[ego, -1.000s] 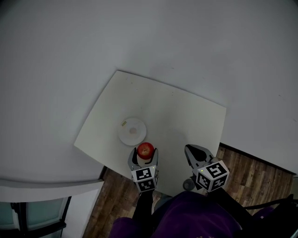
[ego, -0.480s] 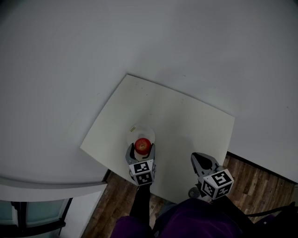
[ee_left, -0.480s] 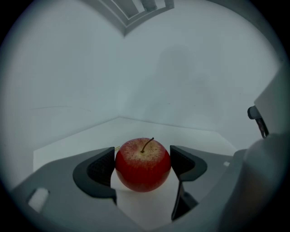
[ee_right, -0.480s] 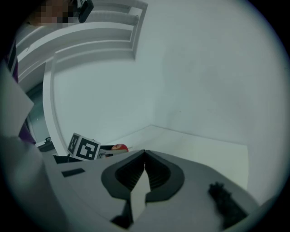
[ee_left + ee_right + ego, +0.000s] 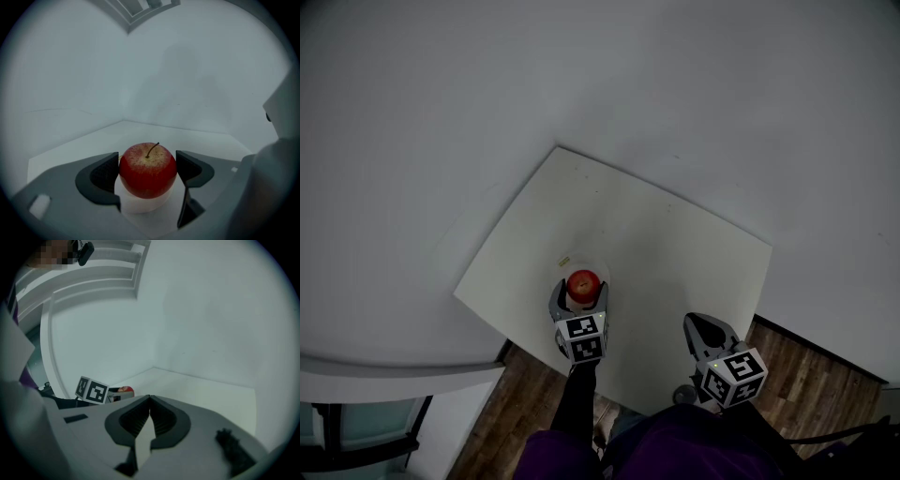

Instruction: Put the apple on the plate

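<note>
Pale grey walls close round a white table [image 5: 675, 234] set in a corner, with wood-plank floor [image 5: 811, 370] showing past its near edge. Toward 7 o'clock on the table sits a small white plate [image 5: 133, 203]. Just off it at 11 o'clock lies a tiny yellowish scrap [image 5: 564, 260], too small to identify. The left gripper [image 5: 578, 296] reaches in from 6 o'clock and grasps a red apple [image 5: 147, 168], stem up, with its pads pressed to the fruit's two flanks. The apple is directly over the plate's middle, and the left gripper view shows the white disc right under it. Whether the fruit's base already rests on the plate or hangs just above it I cannot tell. The step in hand looks like the placement itself, close to the end of the task. The next move, I judge, calls for a slight lowering until the apple bears on the plate. The jaws should then spread evenly, so that neither pad nudges the round fruit into a roll, before the gripper backs off toward 6 o'clock. Over at 5 o'clock, well apart, the right gripper [image 5: 150, 399] hovers at the table's near edge, clenched with nothing between its jaws. Nothing seems to stand in the way: the scrap lies beside the plate, not on it, and the idle gripper is far off the path.
</note>
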The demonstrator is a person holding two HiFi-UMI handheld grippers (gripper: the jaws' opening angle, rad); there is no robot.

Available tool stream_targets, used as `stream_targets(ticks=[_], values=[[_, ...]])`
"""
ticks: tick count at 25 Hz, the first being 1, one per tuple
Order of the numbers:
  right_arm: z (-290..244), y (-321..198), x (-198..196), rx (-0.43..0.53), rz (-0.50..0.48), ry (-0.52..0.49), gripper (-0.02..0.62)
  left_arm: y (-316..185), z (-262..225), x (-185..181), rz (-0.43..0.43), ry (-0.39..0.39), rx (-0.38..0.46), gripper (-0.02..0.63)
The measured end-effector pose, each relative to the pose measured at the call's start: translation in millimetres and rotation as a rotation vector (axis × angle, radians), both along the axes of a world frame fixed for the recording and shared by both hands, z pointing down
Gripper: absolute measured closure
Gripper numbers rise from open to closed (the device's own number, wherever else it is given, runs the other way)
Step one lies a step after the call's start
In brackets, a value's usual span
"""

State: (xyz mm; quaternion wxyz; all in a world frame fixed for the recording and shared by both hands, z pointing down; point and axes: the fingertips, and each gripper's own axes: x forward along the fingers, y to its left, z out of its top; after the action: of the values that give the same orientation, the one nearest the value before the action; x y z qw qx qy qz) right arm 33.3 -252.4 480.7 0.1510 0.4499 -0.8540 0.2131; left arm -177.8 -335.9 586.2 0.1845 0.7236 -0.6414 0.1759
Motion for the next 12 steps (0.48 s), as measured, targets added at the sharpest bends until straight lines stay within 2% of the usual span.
stream_targets(ticks=[12], values=[[10,-4,5,-0.024,0.017,0.003,0.584,-13,15,-6,-0.008,-0.008,-0.025,0.216]])
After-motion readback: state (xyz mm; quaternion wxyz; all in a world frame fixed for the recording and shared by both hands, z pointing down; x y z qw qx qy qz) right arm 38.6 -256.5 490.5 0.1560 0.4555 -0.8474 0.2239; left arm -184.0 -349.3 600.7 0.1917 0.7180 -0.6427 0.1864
